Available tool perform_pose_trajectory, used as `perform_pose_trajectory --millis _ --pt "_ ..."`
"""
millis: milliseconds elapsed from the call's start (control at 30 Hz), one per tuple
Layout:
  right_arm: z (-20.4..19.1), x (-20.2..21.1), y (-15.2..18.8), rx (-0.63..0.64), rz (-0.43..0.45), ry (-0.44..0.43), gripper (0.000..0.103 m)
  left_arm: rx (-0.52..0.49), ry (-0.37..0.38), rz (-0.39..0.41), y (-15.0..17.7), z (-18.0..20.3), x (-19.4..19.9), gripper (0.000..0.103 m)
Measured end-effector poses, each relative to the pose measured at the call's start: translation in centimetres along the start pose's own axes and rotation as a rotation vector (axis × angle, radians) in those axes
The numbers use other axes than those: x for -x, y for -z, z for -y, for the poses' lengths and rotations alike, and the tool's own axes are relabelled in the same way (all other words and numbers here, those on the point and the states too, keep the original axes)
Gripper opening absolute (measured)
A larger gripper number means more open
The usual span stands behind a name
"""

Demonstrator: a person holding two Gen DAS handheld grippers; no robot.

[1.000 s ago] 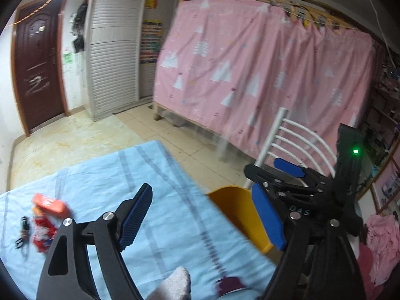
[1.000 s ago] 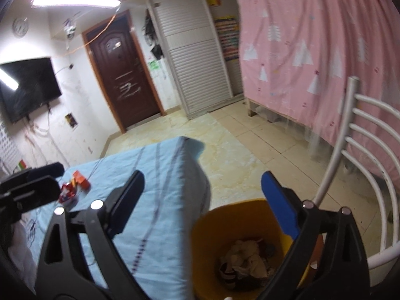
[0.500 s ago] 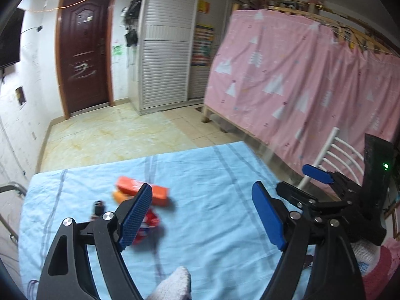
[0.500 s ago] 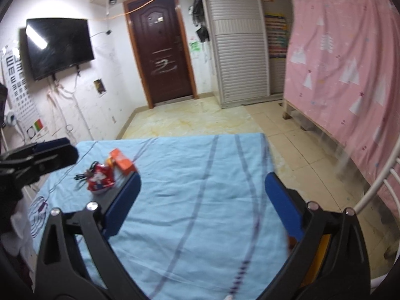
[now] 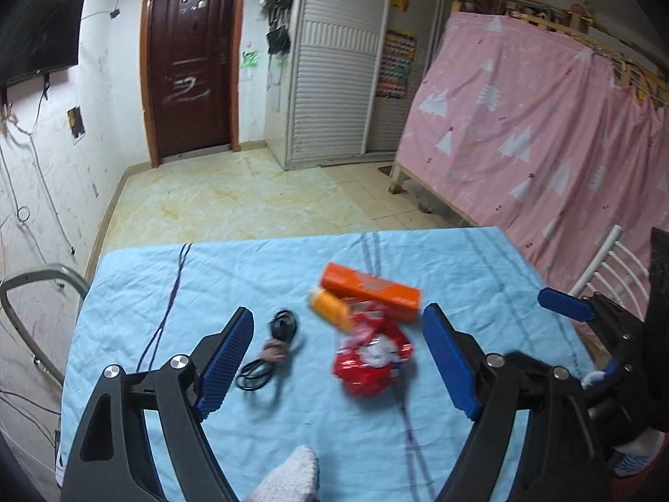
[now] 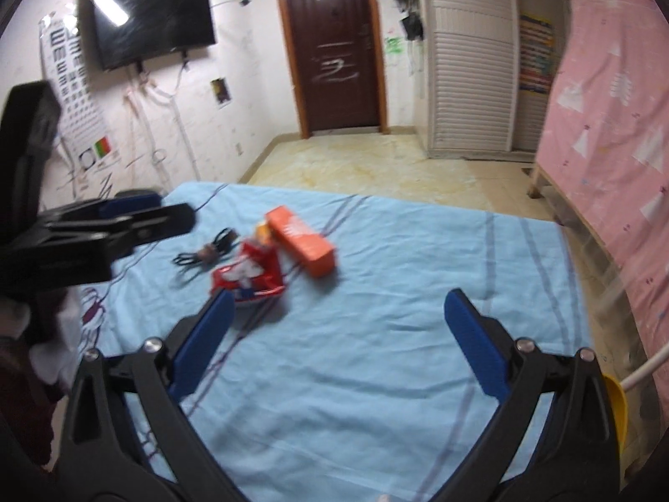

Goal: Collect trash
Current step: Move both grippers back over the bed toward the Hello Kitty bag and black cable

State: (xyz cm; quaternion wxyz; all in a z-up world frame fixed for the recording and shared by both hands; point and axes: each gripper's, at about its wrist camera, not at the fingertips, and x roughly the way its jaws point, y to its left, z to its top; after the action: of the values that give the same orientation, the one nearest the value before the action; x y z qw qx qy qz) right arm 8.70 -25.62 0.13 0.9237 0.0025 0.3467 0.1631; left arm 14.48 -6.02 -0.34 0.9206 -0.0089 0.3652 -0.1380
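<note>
A red crumpled snack wrapper [image 5: 372, 355] lies on the blue tablecloth [image 5: 259, 276], with an orange box [image 5: 370, 297] and a small orange packet [image 5: 330, 313] just behind it. My left gripper [image 5: 338, 359] is open and empty, its jaws standing either side of the wrapper, above it. My right gripper [image 6: 338, 334] is open and empty over the cloth, right of the wrapper [image 6: 248, 276] and the box [image 6: 301, 242]. The yellow bin's rim [image 6: 616, 401] shows at the table's right edge.
A coiled black cable [image 5: 271, 347] lies left of the wrapper. A white chair back [image 5: 606, 272] stands at the table's right side. A pink curtain [image 5: 543, 134] hangs beyond it. A metal rail [image 5: 25, 293] is off the table's left edge.
Both grippers swung left, away from the yellow bin, to face the table. The wrapper, box and cable now sit centred in front of my left gripper.
</note>
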Motion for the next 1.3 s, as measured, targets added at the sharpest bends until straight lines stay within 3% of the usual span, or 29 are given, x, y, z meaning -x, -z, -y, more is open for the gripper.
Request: perform_pose_trajectory --millis 133,467,633,867,967,1300 --pt "-1.9 -1.3 0.0 0.040 -0.039 -0.057 0.097 0.016 -0.048 -0.029 0.1 -1.2 -2.1 0.074" --pt "-4.7 -4.1 0.0 0.104 -0.123 -0.128 0.097 -0.022 -0.067 -0.134 1.4 -2.1 -6.1 0.074" --pt "-5.6 -5.3 -0.3 0.130 -0.151 -0.139 0.097 -0.041 -0.073 -0.178 1.6 -2.1 -7.4 0.047" --pt "-6.1 -6.5 -0.7 0.149 -0.172 -0.146 0.097 -0.059 -0.065 -0.181 1.8 -2.0 -7.9 0.030" --pt "-6.3 -7.1 -0.9 0.154 -0.180 -0.146 0.097 -0.064 -0.079 -0.174 1.8 -2.2 -7.8 0.013" --pt "-6.3 -8.8 -1.9 0.120 -0.198 -0.167 0.097 0.013 -0.075 -0.112 1.3 -4.4 -5.6 0.010"
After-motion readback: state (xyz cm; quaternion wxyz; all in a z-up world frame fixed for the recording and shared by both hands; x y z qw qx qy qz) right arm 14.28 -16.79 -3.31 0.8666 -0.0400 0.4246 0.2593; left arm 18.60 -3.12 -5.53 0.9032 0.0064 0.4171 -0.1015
